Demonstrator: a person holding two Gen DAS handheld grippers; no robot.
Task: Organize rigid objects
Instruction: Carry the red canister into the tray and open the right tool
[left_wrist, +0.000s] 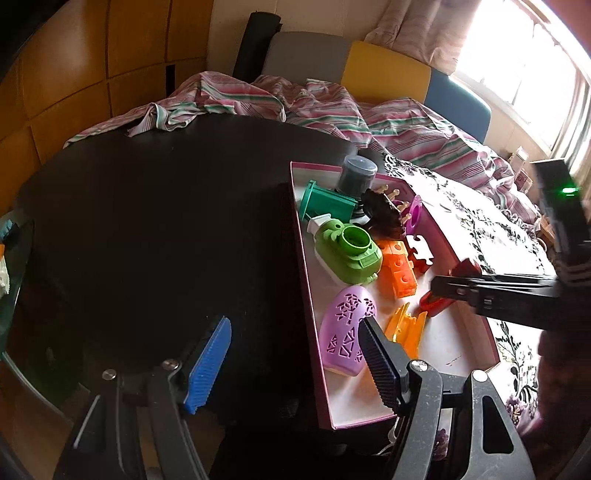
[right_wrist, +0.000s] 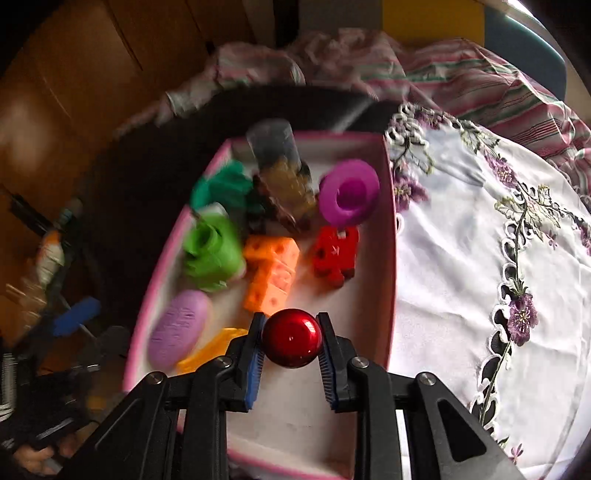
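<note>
- The left gripper (left_wrist: 295, 354) is standing released, its fingers (left_wrist: 208, 363) spread wide with nothing between them: the blue pad is hanging over the dark table (left_wrist: 155, 221), the black one over the box's left edge.
- The right gripper (right_wrist: 291, 363) is clenching a glossy red ball (right_wrist: 292, 338) between its blue pads, holding it over the near half of the box (right_wrist: 390, 295); in the left wrist view this gripper (left_wrist: 454, 291) is reaching in across the box's right edge.
- The pink-rimmed box (left_wrist: 306, 295) is sitting on the table with its right edge against a white flowered cloth (right_wrist: 461, 258).
- Along the left edge, far to near, a teal spool (left_wrist: 327, 203), a green camera (left_wrist: 351, 254) and a lilac shell (left_wrist: 347, 325) are lying in a row.
- Down the middle, a grey jar (left_wrist: 356, 175) is standing at the far edge, a dark brown piece (left_wrist: 384, 214) is lying below it, then orange blocks (left_wrist: 399, 273) and an orange clip (left_wrist: 406, 328) nearer.
- Towards the right edge, a purple ring (right_wrist: 349, 192) is resting at the far corner and a red puzzle piece (right_wrist: 336, 254) is lying just below it.
- The near end of the box is showing bare white floor.
- The right wrist view is blurring everything but the ball and its gripper.
</note>
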